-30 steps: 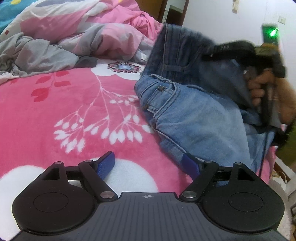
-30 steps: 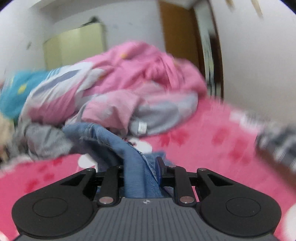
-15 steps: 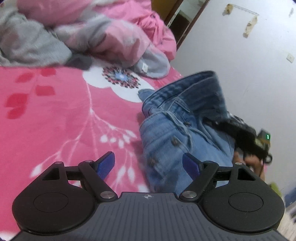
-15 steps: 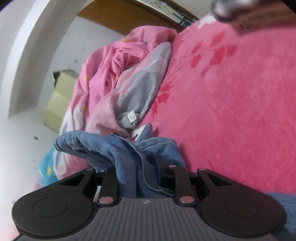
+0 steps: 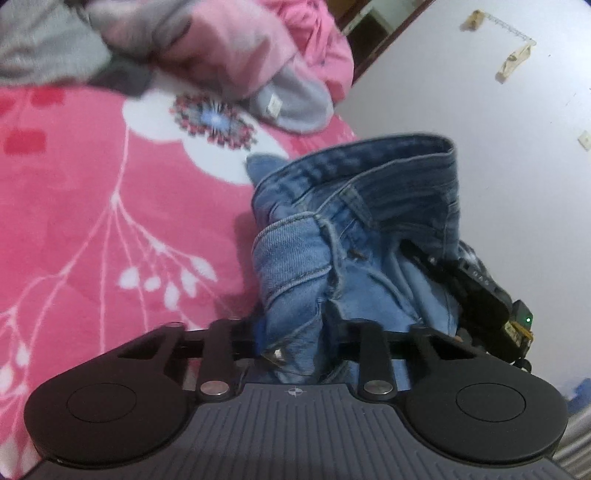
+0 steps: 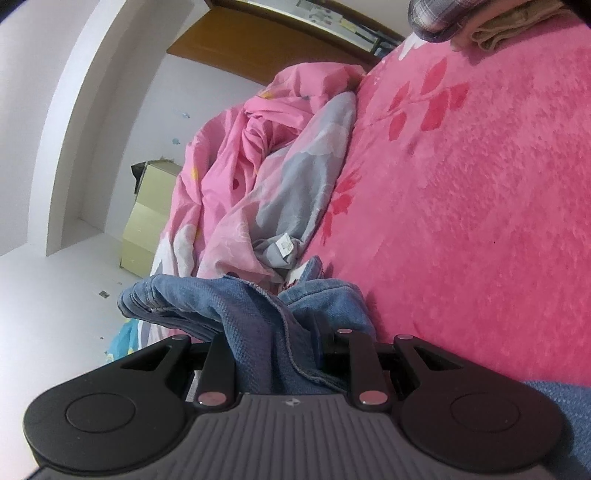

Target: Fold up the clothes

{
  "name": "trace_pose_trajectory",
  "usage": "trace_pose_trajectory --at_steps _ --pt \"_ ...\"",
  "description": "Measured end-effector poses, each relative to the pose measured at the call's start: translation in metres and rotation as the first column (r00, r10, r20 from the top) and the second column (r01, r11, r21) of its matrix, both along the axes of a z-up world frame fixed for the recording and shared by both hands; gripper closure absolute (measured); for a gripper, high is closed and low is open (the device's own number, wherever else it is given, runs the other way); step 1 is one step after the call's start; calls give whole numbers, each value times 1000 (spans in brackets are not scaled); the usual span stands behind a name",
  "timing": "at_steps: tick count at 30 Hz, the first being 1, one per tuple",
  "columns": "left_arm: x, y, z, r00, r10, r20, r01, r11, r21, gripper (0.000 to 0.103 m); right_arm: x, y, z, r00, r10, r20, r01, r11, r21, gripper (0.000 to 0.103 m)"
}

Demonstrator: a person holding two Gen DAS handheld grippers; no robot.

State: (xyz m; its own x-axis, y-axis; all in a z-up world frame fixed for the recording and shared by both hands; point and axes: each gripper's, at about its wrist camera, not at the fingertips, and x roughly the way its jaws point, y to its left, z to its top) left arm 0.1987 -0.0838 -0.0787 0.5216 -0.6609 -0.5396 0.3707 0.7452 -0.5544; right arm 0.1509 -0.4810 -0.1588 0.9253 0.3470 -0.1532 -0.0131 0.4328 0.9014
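A pair of blue jeans [image 5: 351, 229] lies bunched on the pink floral blanket [image 5: 92, 221], waistband standing up at the bed's right edge. My left gripper [image 5: 295, 332] is closing its jaws, and the pads pinch the denim by the metal button. In the right wrist view, my right gripper [image 6: 280, 343] is shut on another fold of the jeans [image 6: 229, 306]; the view is rolled sideways. The right tool's black housing [image 5: 480, 295] shows behind the jeans, its fingers buried in the cloth.
A crumpled pink and grey quilt [image 5: 221, 48] is heaped at the far side of the bed. Folded plaid cloth [image 6: 443, 14] and tan cloth [image 6: 506, 29] rest on the blanket [image 6: 480, 184]. A white wall [image 5: 480, 92] borders the bed. A pale box [image 6: 147, 221] stands beyond.
My left gripper moved up to the jeans' waistband and went from wide open to closed on it. My right gripper sank and rolled sideways, still gripping the denim.
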Motion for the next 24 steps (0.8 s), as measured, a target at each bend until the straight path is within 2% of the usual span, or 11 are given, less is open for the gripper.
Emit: trace_pose_trajectory --at_steps 3,5,7,9,11,13,17,21,24 --pt "-24 -6 15 994 28 107 -34 998 54 82 -3 1 3 1000 -9 27 9 1000 -13 83" --pt "-43 -8 25 985 45 167 -56 996 63 84 -10 4 10 997 -31 67 35 998 -49 86" --pt "-66 -4 36 974 62 219 -74 996 45 84 -20 10 22 991 -55 123 70 990 -122 89" --pt "-90 2 48 960 76 269 -87 996 29 85 -27 23 40 988 -64 138 95 968 -231 92" --pt "-112 6 58 947 86 309 -97 995 21 85 -33 37 60 988 -66 137 111 932 -345 93" --pt "-137 14 64 926 86 369 -105 994 31 85 -40 61 86 988 -51 146 114 879 -464 94" --pt "-168 31 68 896 119 428 -133 991 5 85 -56 111 135 980 25 197 107 771 -627 94" --pt "-185 64 69 879 214 427 -201 977 -76 85 -61 161 175 966 118 232 91 682 -726 94" --pt "-197 95 73 849 299 436 -267 954 -135 85 -57 194 198 952 187 243 65 652 -755 94"
